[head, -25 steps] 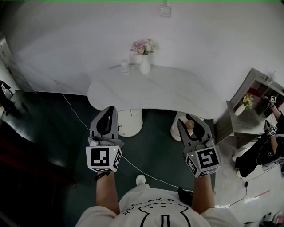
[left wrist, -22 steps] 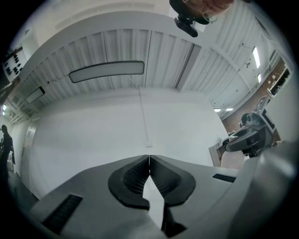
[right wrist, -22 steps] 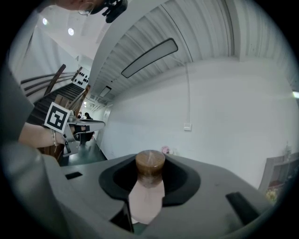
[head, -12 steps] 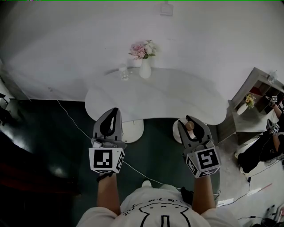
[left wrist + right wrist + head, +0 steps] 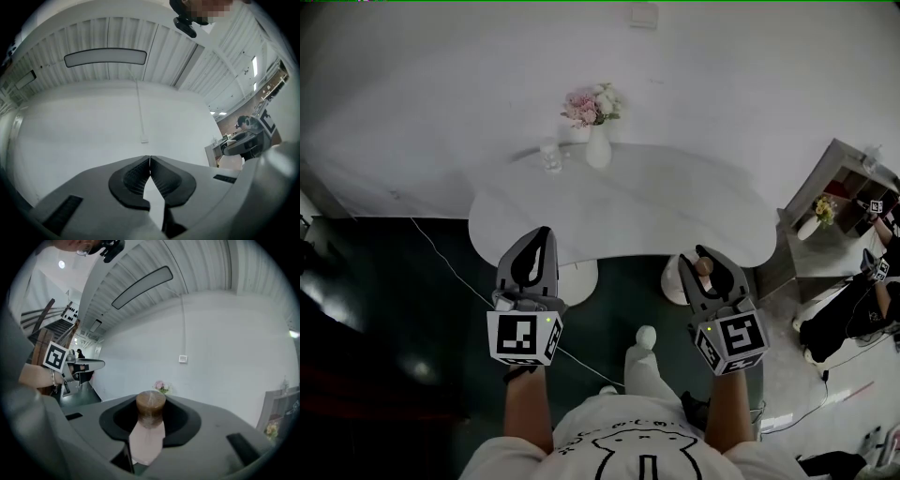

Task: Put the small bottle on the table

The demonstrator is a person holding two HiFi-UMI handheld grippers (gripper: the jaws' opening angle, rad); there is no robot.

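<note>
One white table (image 5: 675, 206): vase (image 5: 598, 150), glass (image 5: 549, 156) | left gripper (image 5: 149, 161) closed | right gripper (image 5: 701, 254) grips small bottle (image 5: 150, 409)

No words, brand names or numbers can be read anywhere. The only printed signs are black-and-white square code patterns. One is on the cube (image 5: 523, 337) of the left claw (image 5: 540, 234), one on the cube (image 5: 731, 342) of the right claw (image 5: 705, 262), both just below the tabletop (image 5: 656, 206), and a tiny third marker (image 5: 875, 206) is right of it
</note>
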